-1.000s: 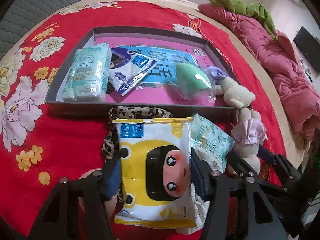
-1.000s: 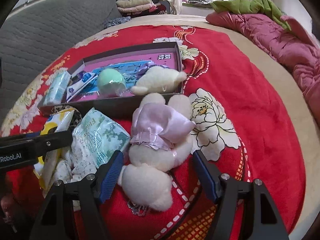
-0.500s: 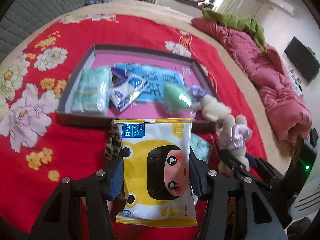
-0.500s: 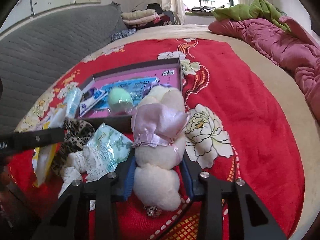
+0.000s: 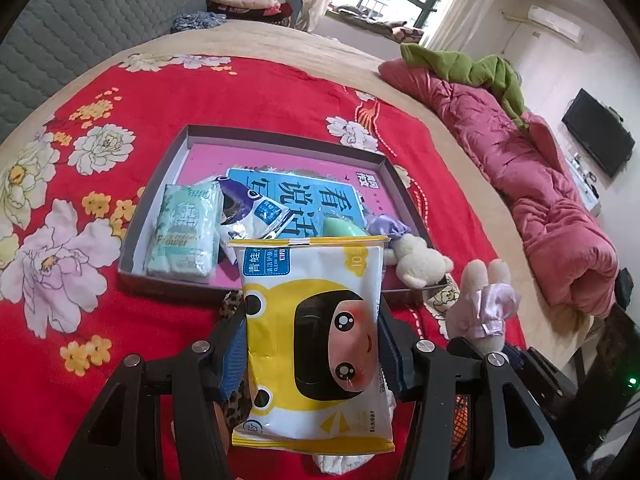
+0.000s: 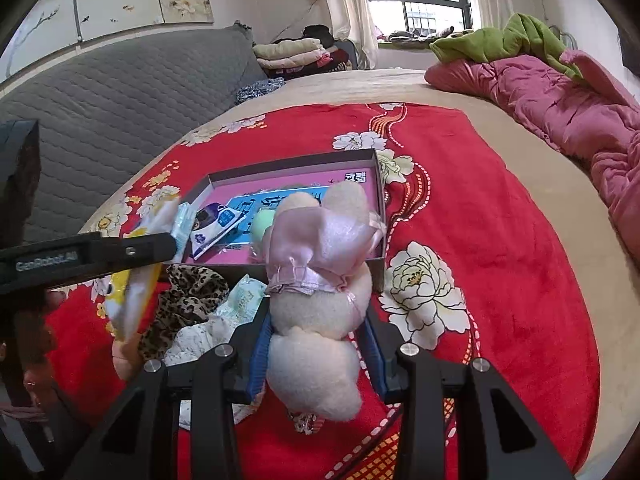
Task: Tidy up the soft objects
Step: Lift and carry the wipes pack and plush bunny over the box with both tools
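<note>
Both grippers tilt downward over the red blanket (image 5: pixel 168 92). Left gripper (image 5: pixel 312 344) pinches the yellow wipes pack (image 5: pixel 316 340); right gripper (image 6: pixel 316 344) squeezes the plush rabbit (image 6: pixel 320 304) near the box (image 6: pixel 280 168).

Between my left fingers (image 5: pixel 236 348) I hold a wet-wipe pack (image 5: pixel 316 340), white and yellow with a cartoon face, flat-on and lifted clear of the bed. My right fingers (image 6: pixel 260 356) pinch a cream plush rabbit (image 6: pixel 320 320) in a pale pink satin dress around its middle, ears pointing away from me.

The shallow box (image 5: pixel 152 208) with a pink floor lies on the red flowered bedspread. In it are a mint tissue pack (image 5: pixel 184 236), a blue-and-white sachet (image 5: pixel 256 216), a green egg-shaped sponge (image 5: pixel 340 226) and a second cream plush toy (image 5: pixel 420 260) leaning over the near corner.

A leopard-print cloth (image 6: pixel 188 300), a pale green packet (image 6: pixel 244 300) and a white cloth (image 6: pixel 200 336) lie on the bedspread just before the box.
</note>
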The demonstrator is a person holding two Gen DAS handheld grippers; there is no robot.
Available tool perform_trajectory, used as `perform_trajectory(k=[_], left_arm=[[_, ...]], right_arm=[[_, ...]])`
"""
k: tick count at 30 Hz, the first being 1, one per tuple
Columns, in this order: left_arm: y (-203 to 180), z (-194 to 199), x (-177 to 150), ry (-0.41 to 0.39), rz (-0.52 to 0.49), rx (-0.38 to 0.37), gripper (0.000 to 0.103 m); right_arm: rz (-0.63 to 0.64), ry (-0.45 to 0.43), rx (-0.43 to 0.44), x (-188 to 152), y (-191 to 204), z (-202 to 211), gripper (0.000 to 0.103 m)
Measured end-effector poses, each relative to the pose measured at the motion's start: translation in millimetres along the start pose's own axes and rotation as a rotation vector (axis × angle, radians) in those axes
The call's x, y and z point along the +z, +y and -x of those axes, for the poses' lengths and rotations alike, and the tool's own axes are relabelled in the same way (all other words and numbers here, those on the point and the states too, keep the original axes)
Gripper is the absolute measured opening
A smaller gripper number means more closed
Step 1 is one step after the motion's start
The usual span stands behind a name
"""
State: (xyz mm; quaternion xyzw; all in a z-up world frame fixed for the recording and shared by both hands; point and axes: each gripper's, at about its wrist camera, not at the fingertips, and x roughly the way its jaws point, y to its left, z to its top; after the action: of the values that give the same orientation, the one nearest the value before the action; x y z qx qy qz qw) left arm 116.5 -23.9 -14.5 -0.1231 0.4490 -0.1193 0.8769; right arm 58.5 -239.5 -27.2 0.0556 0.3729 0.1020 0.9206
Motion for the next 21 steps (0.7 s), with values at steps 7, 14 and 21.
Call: perform_trajectory(k=[7,14,21], left_arm=[[8,3,17,-0.045,-0.003,0.005,0.056],[23,9,33,-0.074,0.016,0.010,0.057],[36,10,40,-0.085,0.022,-0.012,0.056]], right_arm=[[0.013,0.001,-0.034,14,9,0,0.041],[0.027,-0.032,-0.060,38,22,2,0.041],[0.044,-0.055,-0.068,54,36,-3,0.041]])
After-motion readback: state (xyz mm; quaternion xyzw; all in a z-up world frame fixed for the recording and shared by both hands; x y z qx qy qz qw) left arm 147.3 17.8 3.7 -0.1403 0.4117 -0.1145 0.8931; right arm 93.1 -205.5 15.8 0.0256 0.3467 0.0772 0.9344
